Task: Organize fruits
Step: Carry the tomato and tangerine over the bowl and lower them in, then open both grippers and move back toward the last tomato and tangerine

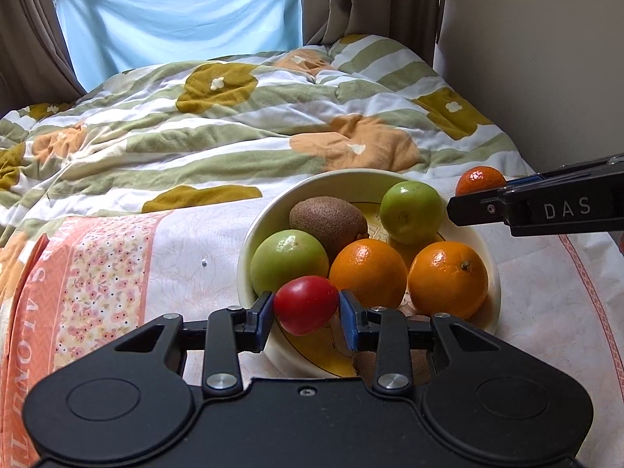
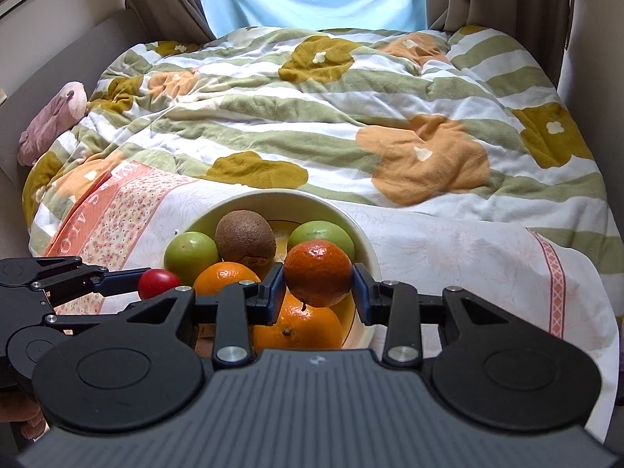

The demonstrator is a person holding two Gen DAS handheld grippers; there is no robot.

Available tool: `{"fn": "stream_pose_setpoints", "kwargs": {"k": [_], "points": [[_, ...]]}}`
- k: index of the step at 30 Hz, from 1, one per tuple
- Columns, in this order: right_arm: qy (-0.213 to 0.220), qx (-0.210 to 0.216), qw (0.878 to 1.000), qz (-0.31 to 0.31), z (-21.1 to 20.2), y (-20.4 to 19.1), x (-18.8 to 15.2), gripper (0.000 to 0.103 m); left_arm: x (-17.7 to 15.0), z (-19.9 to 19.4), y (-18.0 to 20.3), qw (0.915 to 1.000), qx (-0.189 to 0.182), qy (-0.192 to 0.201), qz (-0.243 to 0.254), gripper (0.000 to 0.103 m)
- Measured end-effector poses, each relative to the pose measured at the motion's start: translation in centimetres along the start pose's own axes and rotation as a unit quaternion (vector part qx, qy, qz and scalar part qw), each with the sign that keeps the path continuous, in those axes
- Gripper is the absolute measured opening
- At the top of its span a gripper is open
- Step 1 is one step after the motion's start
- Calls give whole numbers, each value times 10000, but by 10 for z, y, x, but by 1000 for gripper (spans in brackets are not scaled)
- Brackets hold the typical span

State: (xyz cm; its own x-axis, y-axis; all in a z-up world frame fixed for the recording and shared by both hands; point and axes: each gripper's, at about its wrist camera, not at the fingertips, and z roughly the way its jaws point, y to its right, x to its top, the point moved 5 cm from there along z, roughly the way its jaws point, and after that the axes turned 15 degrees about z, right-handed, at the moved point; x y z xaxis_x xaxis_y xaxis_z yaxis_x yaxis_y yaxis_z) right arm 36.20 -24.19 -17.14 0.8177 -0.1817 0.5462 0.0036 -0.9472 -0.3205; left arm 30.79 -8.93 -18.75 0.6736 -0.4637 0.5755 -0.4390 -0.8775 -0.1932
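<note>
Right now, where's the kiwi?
The kiwi lies in the bowl, at its far side, between the two green apples and behind the oranges.

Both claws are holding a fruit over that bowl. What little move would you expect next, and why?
Probably the left gripper lowers a touch and opens. Its red fruit already hangs over the near rim of the bowl, beside a green fruit. The right gripper holds its tangerine above an orange.
</note>
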Motion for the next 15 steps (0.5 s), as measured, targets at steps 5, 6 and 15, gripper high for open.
{"fn": "stream_pose_setpoints", "kwargs": {"k": [5,6,15], "points": [[-68,67,9999,-38,6,-3,0,51,-2,0,-2,10000,48,-37,-42,76],[-77,74,9999,-49,7,-4,0,51,-2,-3,-3,10000,52,13,-64,84],[-205,274,9992,-187,6,-12,3,51,-7,-32,-9,9998,86,117,-107,90]]}}
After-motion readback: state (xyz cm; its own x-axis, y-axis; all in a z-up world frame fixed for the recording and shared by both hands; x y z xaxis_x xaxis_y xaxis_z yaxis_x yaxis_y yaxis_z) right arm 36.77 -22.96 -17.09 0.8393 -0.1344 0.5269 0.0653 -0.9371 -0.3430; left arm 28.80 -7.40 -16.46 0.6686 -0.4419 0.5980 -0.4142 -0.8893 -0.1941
